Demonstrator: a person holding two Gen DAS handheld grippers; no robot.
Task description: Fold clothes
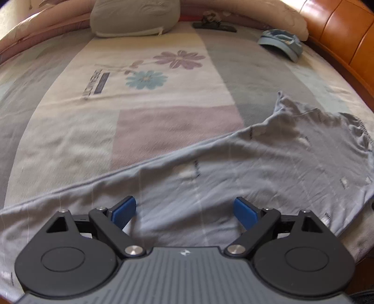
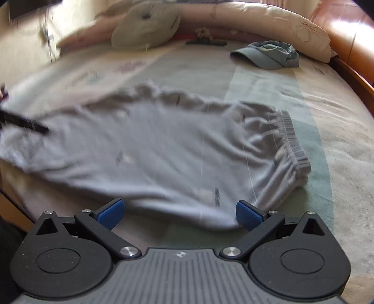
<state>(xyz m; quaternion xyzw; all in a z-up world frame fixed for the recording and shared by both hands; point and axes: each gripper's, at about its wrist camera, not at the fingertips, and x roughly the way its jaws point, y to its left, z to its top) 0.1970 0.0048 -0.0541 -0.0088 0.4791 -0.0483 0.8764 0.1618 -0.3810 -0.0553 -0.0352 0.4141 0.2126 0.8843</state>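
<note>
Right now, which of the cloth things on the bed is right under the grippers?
The grey trousers, spread flat, with a striped waistband. The blue cap and grey pillow lie far off, near the bed's far edge.

Print on the bedsheet (image 1: 98,84) and garment (image 1: 210,175) is unreadable.

A patchwork floral bedsheet (image 1: 145,98) covers the bed, pillows (image 2: 268,21) against an orange-brown headboard (image 1: 346,25).

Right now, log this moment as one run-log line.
step: pre-grasp | item: grey fabric trousers flat on bed | left gripper: open, over trousers | right gripper: open, at near edge
</note>
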